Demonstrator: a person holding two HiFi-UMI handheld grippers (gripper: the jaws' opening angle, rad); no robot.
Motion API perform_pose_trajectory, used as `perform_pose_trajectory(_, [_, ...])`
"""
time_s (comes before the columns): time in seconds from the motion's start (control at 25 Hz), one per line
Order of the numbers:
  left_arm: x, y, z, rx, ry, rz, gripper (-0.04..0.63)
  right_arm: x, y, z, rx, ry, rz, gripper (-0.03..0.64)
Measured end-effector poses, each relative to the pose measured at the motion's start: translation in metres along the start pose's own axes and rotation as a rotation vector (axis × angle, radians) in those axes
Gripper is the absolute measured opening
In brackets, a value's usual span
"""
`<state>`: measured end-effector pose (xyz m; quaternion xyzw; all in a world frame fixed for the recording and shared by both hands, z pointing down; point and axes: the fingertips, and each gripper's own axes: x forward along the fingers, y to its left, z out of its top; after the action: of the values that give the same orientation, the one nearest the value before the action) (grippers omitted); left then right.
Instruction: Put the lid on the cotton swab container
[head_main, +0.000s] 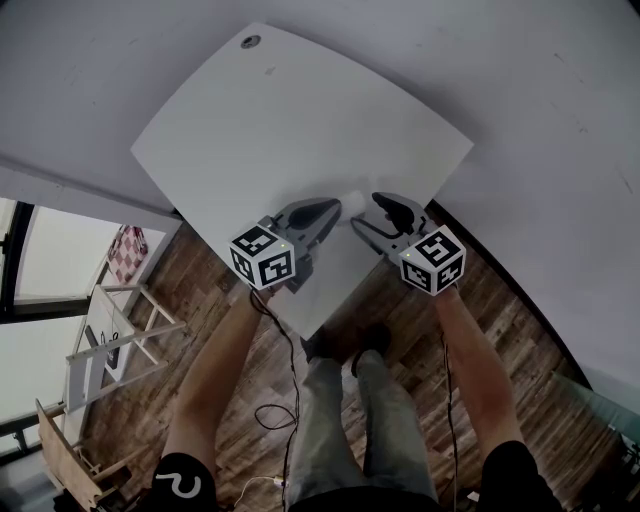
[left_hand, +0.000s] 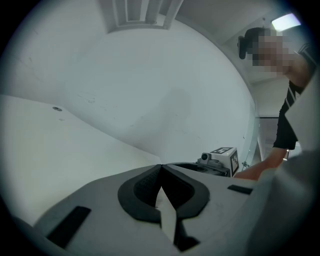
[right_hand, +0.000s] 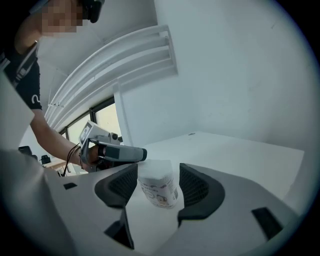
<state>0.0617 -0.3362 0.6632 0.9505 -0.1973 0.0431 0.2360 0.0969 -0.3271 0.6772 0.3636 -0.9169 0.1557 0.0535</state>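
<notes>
**Between the right claw's jaws: the swab container, not gripped**

Between the spread jaws of the right claw stands the cotton swab container, upright on the white table; a sliver of daylight shows on either side of it, so the ribbed pads flank it without pinching. Just beyond it, on the side away from the right claw, sits the left claw, its jaws pressed together at the tips with nothing visible between them.

What could go wrong, as I judge it: the container looks light and narrow, so a jaw that meets it first on one side would likely push it over or skid it across the table; the left claw's closed nose is near enough to knock it with a small drift. The top reads as plain white – a seated lid or bare swab heads, I cannot tell which; if a lid sits crooked, pressing down would jam it askew.

Materials: the container is a small, slightly tapered cylinder of pale, glossy plastic with a printed label round its lower part; the table is matte, smooth and offers little grip; the jaw pads are dark, rubbery and cross-hatched, set in grey moulded shells.
</notes>
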Motion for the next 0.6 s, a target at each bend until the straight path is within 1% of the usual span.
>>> perform_pose_trajectory(0.12, [0.0, 0.0, -0.002, 0.014, 0.004, 0.004, 0.026, 0.0, -0.006, 0.013, 0.02, -0.039, -0.03, 0.273])
perform_pose_trajectory(0.28, [-0.001, -0.002, -0.002, 0.04, 0.008, 0.016, 0.026, 0.002, -0.014, 0.015, -0.009, -0.029, -0.082, 0.256])
perform_pose_trajectory(0.6, [-0.001, -0.002, -0.002, 0.056, -0.01, 0.026, 0.026, 0.003, -0.016, 0.012, -0.025, -0.035, -0.095, 0.273])
